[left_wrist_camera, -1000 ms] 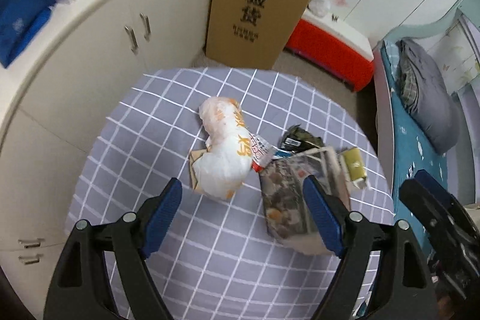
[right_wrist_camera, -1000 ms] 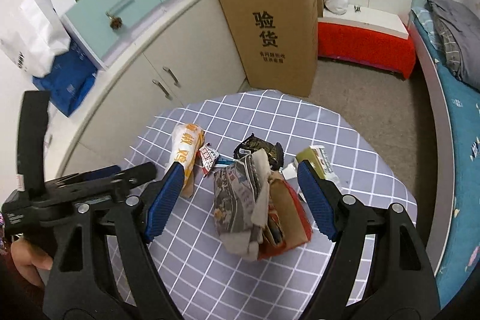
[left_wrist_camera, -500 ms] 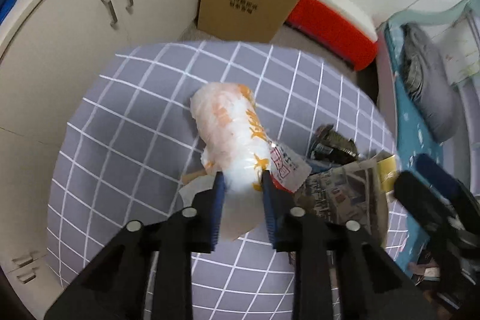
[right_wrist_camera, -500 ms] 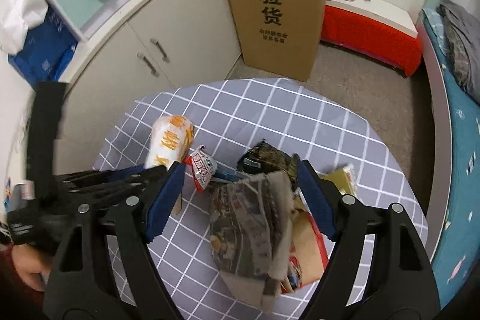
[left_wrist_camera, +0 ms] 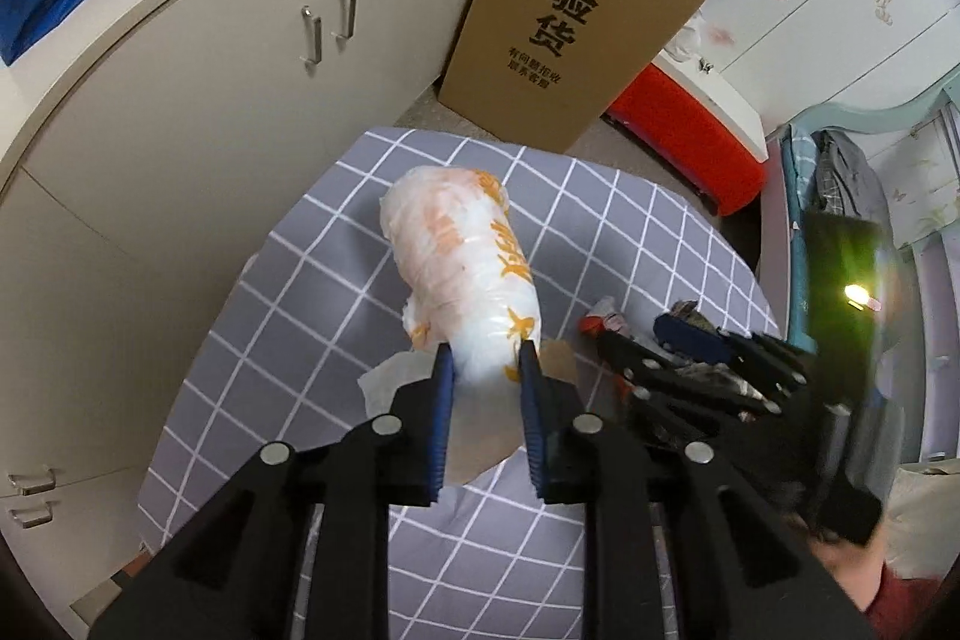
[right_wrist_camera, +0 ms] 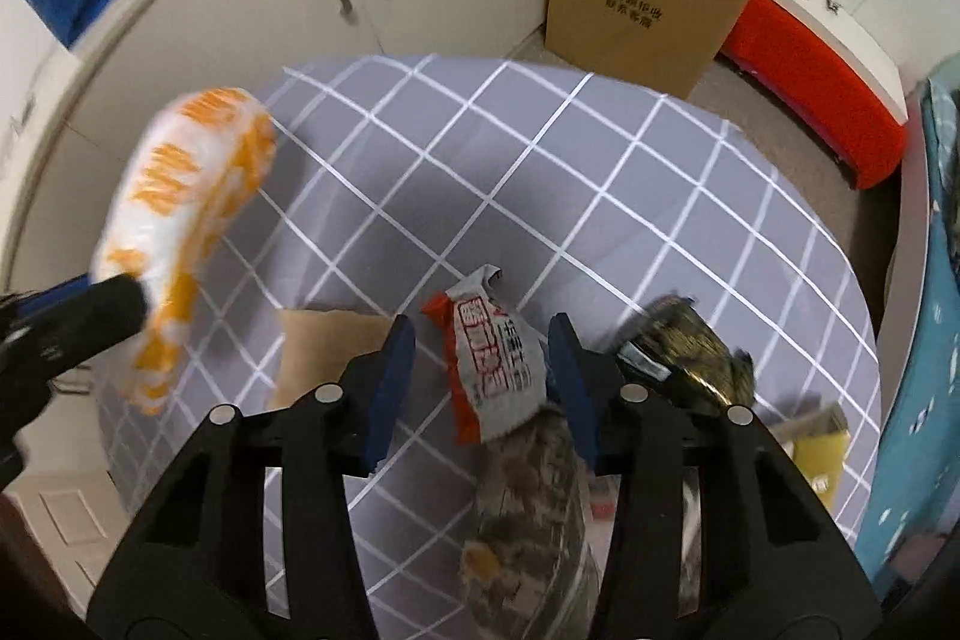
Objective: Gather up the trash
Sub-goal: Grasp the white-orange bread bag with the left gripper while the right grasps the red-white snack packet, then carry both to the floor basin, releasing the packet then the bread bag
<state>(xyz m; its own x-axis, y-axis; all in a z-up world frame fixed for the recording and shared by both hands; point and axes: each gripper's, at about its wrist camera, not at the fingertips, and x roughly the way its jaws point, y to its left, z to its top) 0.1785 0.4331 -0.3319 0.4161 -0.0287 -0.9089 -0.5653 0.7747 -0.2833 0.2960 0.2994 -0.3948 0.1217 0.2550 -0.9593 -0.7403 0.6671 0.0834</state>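
While two hand-held grippers work over a grey checked table (right_wrist_camera: 600, 196), trash is being gathered.
Left gripper (left_wrist_camera: 485, 361) pinches a white-and-orange bag (left_wrist_camera: 462, 262), long axis running away toward a carton (left_wrist_camera: 576, 4) printed "验货". Right gripper (right_wrist_camera: 480, 349), closing, straddles an untouched red-and-grey wrapper (right_wrist_camera: 489, 358), seen whole only from the right wrist.

Tabletop: a round tabletop (left_wrist_camera: 630, 232) covered in grey cloth with a white grid.
Cabinets: cream cabinets with metal bar handles (left_wrist_camera: 324, 28) are seen behind it.
Floor: a tall brown cardboard box with black printing (left_wrist_camera: 576, 10) and a red chest with a white lid (left_wrist_camera: 690, 142).
Bed: a teal-sheeted bed (right_wrist_camera: 936, 340) at the right.
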